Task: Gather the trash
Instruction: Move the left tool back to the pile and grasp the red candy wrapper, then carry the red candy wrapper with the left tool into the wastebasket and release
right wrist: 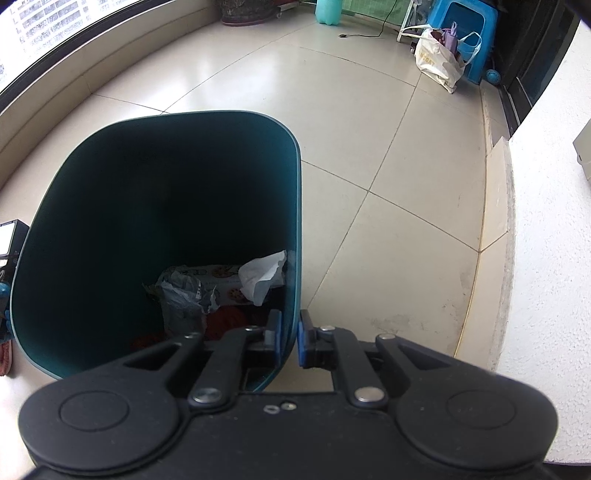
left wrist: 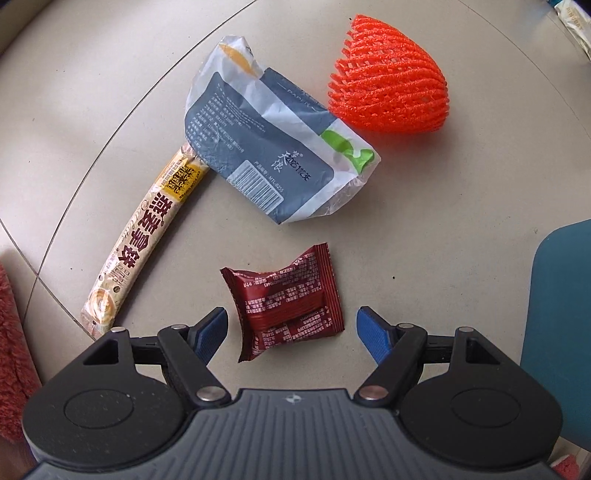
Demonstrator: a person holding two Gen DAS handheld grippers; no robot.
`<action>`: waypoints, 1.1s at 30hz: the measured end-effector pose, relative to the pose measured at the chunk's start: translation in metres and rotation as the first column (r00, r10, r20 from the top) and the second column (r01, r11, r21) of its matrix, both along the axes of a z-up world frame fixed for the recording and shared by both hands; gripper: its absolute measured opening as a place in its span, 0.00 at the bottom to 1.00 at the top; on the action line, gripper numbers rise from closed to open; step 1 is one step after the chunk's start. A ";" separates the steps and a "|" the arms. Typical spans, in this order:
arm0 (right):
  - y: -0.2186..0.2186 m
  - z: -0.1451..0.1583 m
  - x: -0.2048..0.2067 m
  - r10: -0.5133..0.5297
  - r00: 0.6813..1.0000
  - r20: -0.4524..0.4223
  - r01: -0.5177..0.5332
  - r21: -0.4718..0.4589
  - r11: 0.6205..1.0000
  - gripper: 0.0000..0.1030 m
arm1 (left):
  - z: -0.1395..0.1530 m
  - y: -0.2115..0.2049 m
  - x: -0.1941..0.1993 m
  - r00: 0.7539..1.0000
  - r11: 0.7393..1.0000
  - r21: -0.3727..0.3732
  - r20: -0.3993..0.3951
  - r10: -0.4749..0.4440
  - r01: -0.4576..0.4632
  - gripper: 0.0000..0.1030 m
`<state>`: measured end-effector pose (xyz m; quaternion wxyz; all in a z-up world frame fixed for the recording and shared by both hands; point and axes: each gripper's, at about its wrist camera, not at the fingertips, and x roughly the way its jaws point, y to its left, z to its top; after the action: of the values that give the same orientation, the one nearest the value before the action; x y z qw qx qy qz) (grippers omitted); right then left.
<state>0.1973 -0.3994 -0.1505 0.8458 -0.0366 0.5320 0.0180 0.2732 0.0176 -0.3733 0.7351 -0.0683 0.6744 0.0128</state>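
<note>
In the left wrist view my left gripper (left wrist: 291, 328) is open just above the floor, its blue pads either side of a dark red snack wrapper (left wrist: 291, 306). Beyond it lie a blue-and-white crumpled bag (left wrist: 266, 147), a long beige sachet (left wrist: 147, 236) and an orange foam fruit net (left wrist: 388, 77). In the right wrist view my right gripper (right wrist: 290, 338) is shut on the rim of a teal trash bin (right wrist: 155, 206). The bin is tilted and holds a white tissue (right wrist: 262, 277), wrappers and red scraps.
The teal bin's side (left wrist: 554, 314) shows at the right of the left wrist view; a red fuzzy mat (left wrist: 14, 350) lies at the left. In the right wrist view a blue stool (right wrist: 465, 33) and white bag (right wrist: 439, 62) stand far back, a white wall (right wrist: 546, 258) to the right.
</note>
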 end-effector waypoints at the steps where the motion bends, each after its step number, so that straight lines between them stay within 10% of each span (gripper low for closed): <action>1: 0.000 0.000 0.001 0.000 1.000 -0.002 0.000 -0.002 1.000 0.08 | -0.001 0.000 -0.001 1.000 1.000 0.006 0.001 0.002 -0.002 0.73; 18: 0.005 -0.003 0.001 -0.001 1.000 0.001 0.001 -0.017 1.000 0.08 | 0.019 0.009 -0.005 0.997 0.996 0.092 0.070 -0.024 0.018 0.24; 33: 0.004 -0.002 -0.001 -0.003 1.000 0.013 0.004 -0.009 1.000 0.08 | 0.093 0.011 -0.008 0.992 0.993 0.117 0.122 -0.043 0.029 0.16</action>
<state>0.1962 -0.3956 -0.1526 0.8492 -0.0395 0.5265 0.0139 0.2656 0.0282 -0.2805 0.7784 -0.0143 0.6267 0.0340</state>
